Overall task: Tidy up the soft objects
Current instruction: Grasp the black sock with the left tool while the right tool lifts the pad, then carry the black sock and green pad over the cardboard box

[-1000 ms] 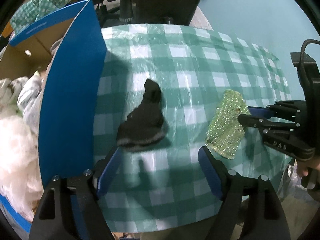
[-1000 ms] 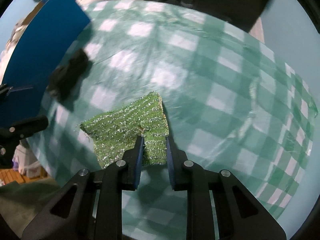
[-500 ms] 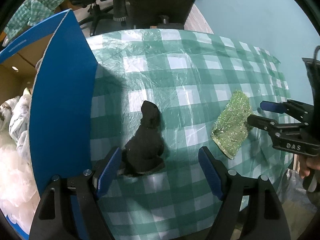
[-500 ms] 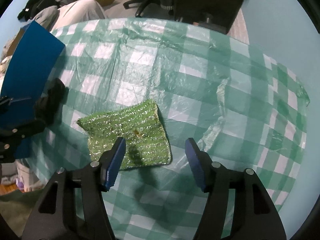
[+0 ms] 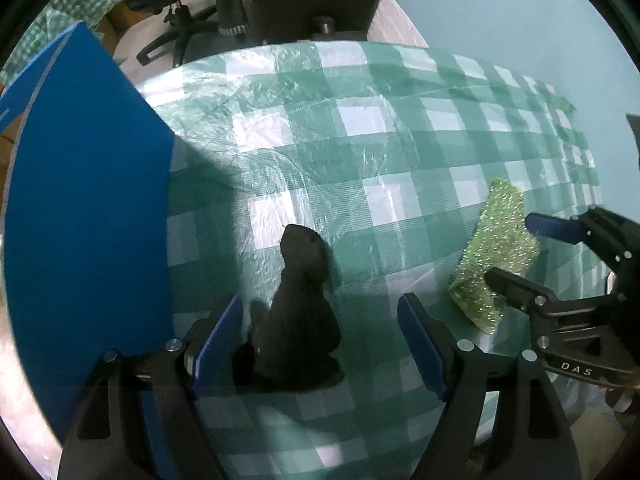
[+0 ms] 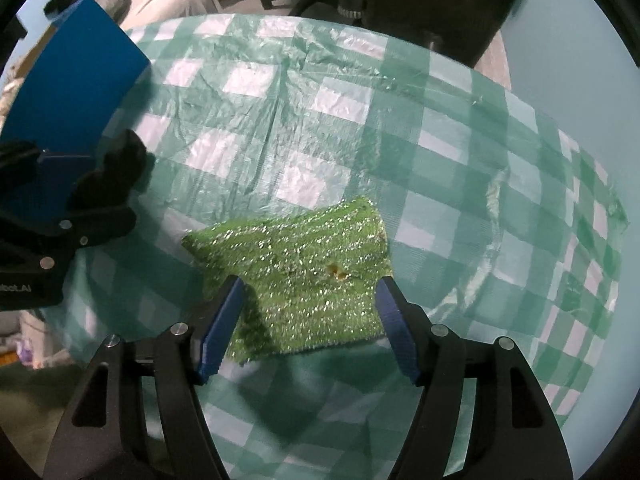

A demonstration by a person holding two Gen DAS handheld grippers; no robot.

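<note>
A black soft toy [image 5: 298,316] lies on the green checked tablecloth [image 5: 360,140], between the open jaws of my left gripper [image 5: 320,340]. It also shows at the left of the right wrist view [image 6: 116,176]. A glittery green cloth [image 6: 304,276] lies flat on the cloth-covered table, its near edge between the open jaws of my right gripper [image 6: 308,320]. In the left wrist view the green cloth [image 5: 496,256] sits at the right, with the right gripper [image 5: 516,252] open over it.
A blue box flap [image 5: 84,220] stands at the left edge of the table, also seen in the right wrist view [image 6: 76,80]. An office chair [image 5: 200,4] stands beyond the far table edge. A teal wall [image 5: 500,12] is at the right.
My right gripper has opened and let go of the green cloth, which now lies flat. My left gripper has moved closer, so the black toy sits between its fingers.
</note>
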